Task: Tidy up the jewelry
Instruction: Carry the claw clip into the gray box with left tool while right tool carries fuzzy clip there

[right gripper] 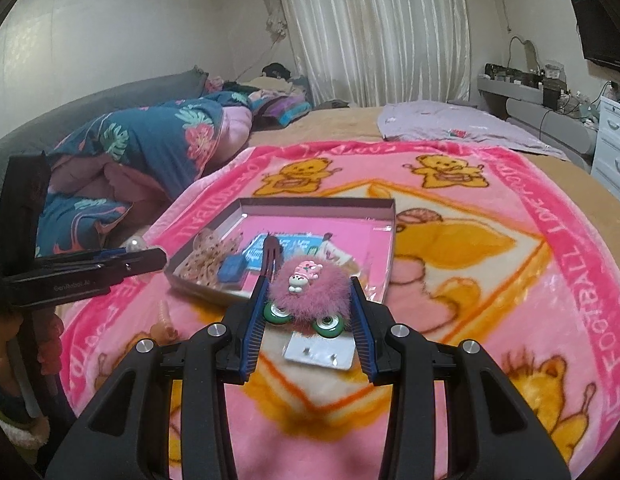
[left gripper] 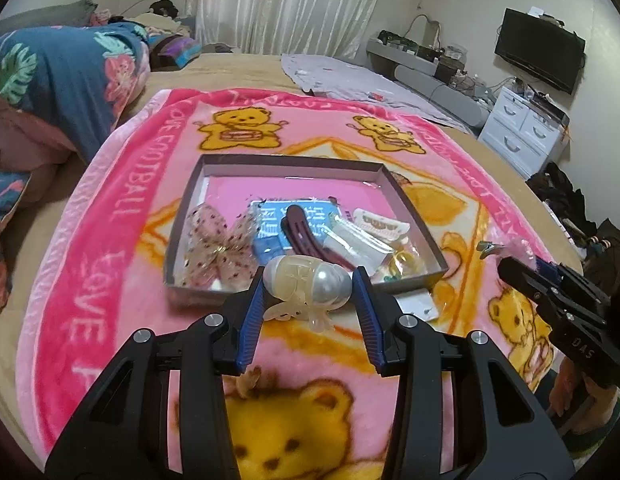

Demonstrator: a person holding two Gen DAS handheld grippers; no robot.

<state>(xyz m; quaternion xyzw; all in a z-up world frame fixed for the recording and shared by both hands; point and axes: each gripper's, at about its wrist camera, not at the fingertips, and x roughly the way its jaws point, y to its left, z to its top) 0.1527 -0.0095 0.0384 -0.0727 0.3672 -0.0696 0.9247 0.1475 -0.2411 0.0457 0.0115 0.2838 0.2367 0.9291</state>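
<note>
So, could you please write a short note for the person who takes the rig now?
Left hand-held gripper: shut on a pearly hair claw, just in front of the box.
Right hand-held gripper: shut on a fluffy pink hair clip, also near the box.
Done: bow, dark clip and packets lie in the box.
Left: put both held pieces in, then the small card on the blanket.

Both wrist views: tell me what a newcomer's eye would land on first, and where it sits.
First is the loud pink teddy-bear blanket spread over the bed, with the shallow box of hair accessories lying on it. Next, the left gripper is closed on a pearly claw clip just before the box's near edge. The right gripper clasps a fuzzy pink clip likewise.
</note>
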